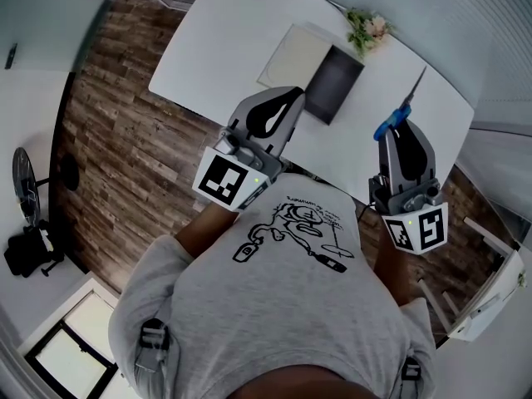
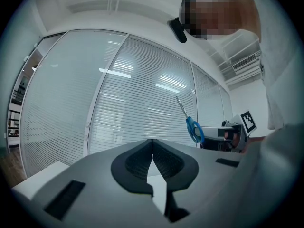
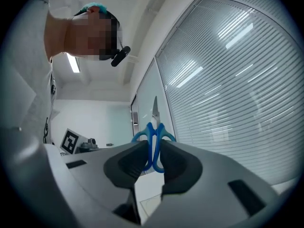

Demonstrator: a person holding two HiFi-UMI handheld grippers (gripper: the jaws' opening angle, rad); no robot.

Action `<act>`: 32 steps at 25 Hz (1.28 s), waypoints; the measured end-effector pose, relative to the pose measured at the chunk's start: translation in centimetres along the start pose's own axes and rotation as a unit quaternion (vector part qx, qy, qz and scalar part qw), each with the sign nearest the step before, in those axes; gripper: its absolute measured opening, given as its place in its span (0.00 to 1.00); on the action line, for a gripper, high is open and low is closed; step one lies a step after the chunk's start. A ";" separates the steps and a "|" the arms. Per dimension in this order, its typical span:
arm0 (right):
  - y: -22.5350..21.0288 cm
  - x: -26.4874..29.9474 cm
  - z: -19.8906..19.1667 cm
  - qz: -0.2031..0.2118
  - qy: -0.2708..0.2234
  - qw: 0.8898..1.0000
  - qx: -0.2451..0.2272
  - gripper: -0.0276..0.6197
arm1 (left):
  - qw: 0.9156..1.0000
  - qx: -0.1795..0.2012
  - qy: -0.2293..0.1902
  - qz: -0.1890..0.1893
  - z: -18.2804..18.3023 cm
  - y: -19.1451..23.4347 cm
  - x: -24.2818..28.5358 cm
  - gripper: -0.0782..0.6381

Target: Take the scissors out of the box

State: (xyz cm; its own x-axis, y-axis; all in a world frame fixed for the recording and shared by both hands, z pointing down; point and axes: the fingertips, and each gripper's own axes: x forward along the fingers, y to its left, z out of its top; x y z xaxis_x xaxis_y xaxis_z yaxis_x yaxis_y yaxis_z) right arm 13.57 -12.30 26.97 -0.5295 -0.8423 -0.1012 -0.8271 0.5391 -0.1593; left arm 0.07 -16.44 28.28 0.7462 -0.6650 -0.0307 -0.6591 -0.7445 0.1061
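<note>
The scissors (image 1: 405, 105) are seen right of centre in the head view. They are clamped by their blue handles in the right gripper (image 1: 397, 131), and the blades are pointed toward the upper right over the white table (image 1: 216, 48). In the right gripper view the jaws are pressed against both sides of the handles, and the blade tip is shown upright above them at mid-frame. The dark box (image 1: 335, 84) is found open at upper centre, well apart from the scissors. A pale lid (image 1: 291, 55) is laid just beside it on the left. The left gripper (image 1: 293, 100) is held at the box's lower left. In its own view its jaws are closed together with nothing between them. Flowers (image 1: 366, 30) are set at the table's edge, to the upper right of the box.
</note>
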 end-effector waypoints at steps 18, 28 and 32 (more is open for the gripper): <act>0.4 0.4 0.5 -0.018 -0.005 1.000 -0.023 0.18 | 1.000 -0.004 -0.008 -0.008 0.4 0.7 -0.2 0.14; 0.8 1.5 0.2 -0.022 -0.001 0.999 -0.031 0.18 | 1.000 -0.004 -0.006 -0.006 0.0 1.8 -0.6 0.14; 0.9 0.1 1.0 -0.023 -0.004 0.999 -0.035 0.18 | 1.000 -0.002 -0.008 -0.007 0.5 0.2 -0.8 0.14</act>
State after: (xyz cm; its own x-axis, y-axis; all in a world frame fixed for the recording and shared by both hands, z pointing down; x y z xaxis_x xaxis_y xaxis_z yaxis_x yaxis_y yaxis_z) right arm 12.99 -11.88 25.88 -0.4898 -0.8657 -0.1031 -0.8615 0.4987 -0.0953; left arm -0.67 -16.10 27.80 0.7537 -0.6554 -0.0487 -0.6482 -0.7536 0.1093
